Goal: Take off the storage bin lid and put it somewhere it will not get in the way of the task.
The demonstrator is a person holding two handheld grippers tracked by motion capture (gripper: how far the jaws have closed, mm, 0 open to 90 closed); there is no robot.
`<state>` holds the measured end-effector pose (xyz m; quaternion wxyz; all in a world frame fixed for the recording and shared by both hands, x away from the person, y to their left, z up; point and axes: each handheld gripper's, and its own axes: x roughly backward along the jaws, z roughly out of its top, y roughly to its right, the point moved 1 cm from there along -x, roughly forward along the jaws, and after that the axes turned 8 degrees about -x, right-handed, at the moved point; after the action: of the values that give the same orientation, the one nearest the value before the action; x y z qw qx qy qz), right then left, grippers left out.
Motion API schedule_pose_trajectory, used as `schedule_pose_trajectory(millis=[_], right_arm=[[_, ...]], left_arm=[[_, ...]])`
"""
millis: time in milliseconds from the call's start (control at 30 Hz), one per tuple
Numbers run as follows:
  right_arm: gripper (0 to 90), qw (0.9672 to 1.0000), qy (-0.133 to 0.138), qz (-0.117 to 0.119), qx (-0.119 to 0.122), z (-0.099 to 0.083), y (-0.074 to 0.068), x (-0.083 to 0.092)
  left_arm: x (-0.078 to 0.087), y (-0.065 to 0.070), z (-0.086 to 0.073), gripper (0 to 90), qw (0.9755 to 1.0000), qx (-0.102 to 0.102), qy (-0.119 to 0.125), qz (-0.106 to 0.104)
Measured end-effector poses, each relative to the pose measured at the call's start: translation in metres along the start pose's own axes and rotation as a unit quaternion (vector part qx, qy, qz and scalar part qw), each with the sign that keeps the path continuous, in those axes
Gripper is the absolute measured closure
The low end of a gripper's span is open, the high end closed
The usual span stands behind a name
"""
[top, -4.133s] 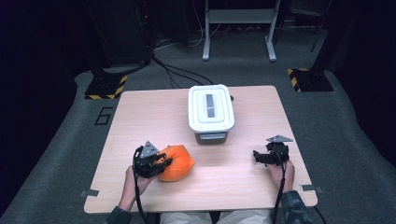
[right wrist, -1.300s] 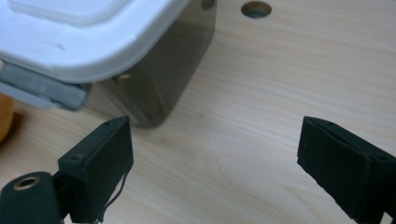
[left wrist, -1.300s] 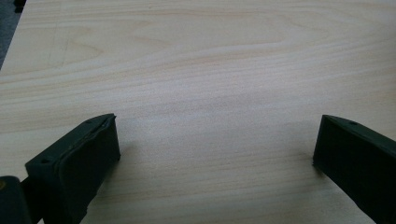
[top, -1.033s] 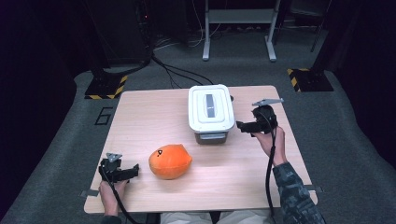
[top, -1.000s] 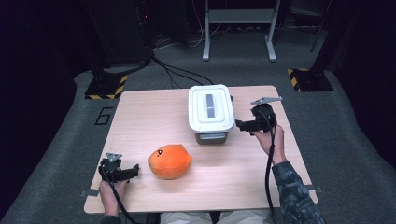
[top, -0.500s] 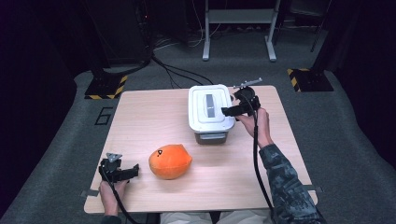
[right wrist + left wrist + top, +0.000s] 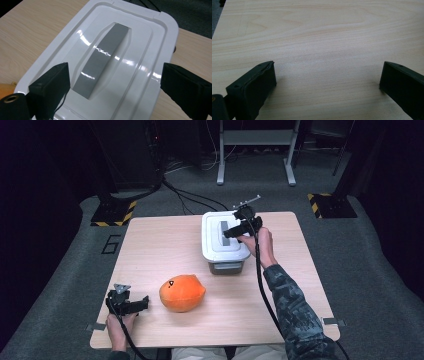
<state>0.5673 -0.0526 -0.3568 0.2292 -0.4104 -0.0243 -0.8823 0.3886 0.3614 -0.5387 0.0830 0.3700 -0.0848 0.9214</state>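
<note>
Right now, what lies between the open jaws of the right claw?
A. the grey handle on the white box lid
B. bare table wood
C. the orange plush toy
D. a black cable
A: in the right gripper view the right claw stands open over the white box lid, with the grey handle running between its jaws.

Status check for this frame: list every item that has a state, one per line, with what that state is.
White box: closed, lid on.
Lid: seated flat on the box, its grey handle lying in the recess, not gripped.
Orange plush toy: lying free on the table, untouched.
Left gripper: open, empty, low over bare wood near the table's front left corner.
Right gripper: open, empty, jaws either side of the handle, above the lid.
</note>
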Motion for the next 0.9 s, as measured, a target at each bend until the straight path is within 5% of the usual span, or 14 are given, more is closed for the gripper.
schedule_pose_trajectory(millis=[500, 633, 900], right_arm=[[0.3, 0.9991, -0.041, 0.007, -0.002, 0.011, -0.017, -0.033], [16.0, 0.9989, -0.047, -0.007, 0.004, 0.012, -0.02, -0.04], [42.5, 0.9982, -0.051, -0.009, -0.029, 0.016, -0.015, -0.046]], left_arm=[[0.0, 0.0, 0.0, 0.3, 1.0, 0.0, 0.0, 0.0], [0.0, 0.0, 0.0, 0.3, 1.0, 0.0, 0.0, 0.0], [0.0, 0.0, 0.0, 0.4, 1.0, 0.0, 0.001, 0.001]])
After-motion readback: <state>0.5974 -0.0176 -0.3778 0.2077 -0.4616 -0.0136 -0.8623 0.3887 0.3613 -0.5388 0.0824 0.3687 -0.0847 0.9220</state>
